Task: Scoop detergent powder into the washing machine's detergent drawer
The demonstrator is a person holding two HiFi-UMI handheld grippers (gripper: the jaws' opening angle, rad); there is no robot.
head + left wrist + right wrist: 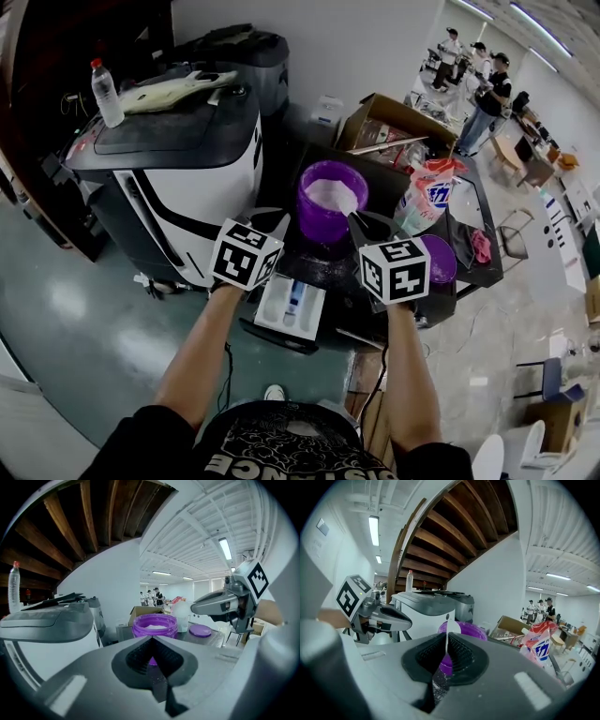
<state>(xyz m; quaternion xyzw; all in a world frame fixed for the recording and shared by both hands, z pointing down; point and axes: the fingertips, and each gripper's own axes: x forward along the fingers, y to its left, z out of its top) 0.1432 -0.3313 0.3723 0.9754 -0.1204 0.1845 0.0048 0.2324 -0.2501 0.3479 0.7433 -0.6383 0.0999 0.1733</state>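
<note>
- Both forearms reach forward side by side, each gripper aimed at the purple tub (328, 202) of white powder (332, 195)
- Left gripper (152, 641) — jaws pressed together with nothing between them, near the tub's left side
- Right gripper (446, 639) — jaws clamped on a thin white strip (450, 626), seen edge-on in front of the tub's rim
- Detergent drawer (291, 305) stands pulled open, on the person's side of the tub; purple lid (439, 258) lies to the tub's right
</note>
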